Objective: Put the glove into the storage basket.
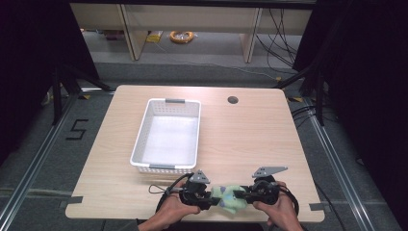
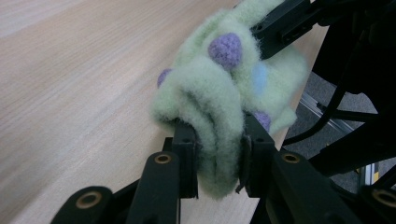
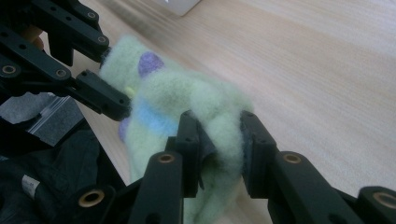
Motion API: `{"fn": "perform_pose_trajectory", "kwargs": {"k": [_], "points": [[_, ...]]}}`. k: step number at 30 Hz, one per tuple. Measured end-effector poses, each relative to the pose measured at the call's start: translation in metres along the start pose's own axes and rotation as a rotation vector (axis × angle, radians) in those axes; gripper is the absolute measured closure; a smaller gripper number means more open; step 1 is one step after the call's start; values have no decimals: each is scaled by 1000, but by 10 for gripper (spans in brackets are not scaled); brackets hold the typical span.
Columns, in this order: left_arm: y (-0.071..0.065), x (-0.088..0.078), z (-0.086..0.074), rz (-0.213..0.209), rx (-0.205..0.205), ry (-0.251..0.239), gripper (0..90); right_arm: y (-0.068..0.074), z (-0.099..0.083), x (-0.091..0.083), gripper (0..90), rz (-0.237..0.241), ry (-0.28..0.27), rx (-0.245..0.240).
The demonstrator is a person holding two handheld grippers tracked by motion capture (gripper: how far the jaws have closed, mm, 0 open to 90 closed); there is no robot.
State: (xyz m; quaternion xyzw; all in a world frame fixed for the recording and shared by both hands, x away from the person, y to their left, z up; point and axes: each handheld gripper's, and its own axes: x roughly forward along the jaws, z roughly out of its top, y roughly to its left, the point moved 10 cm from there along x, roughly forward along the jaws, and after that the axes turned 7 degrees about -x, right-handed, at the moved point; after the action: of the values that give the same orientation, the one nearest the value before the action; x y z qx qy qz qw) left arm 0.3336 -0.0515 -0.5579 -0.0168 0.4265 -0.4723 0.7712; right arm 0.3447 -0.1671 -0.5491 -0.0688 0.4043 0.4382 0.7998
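**Two tongs pinch a fuzzy green sock at the near edge of the bench**

We hold the left tongs [image 2: 215,149] closed on a thick fold of a pale green fleece sock [image 2: 224,88], the pads sunk into the pile. Our right tongs [image 3: 219,149] are clamped the same way on another bunched fold of the same sock [image 3: 177,107]. In the high view the sock [image 1: 230,198] is stretched between the two tongs [image 1: 204,195] [image 1: 250,195], at the near edge of the wooden bench [image 1: 250,139].

The sock has purple and blue spots. We judge it light, soft and limp: it sags and crumples wherever it is unsupported, and it will not slip easily from the pads. Gathered folds give the surest hold; a single thin layer could pull free.

Farther off, a white basket [image 1: 139,139] sits empty near the middle.
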Motion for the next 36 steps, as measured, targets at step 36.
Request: {"fn": "perform_pose_trajectory", "kwargs": {"k": [36], "points": [[72, -136, 74, 103, -105, -107, 717, 30, 185, 18, 730, 41, 0, -150]]}}
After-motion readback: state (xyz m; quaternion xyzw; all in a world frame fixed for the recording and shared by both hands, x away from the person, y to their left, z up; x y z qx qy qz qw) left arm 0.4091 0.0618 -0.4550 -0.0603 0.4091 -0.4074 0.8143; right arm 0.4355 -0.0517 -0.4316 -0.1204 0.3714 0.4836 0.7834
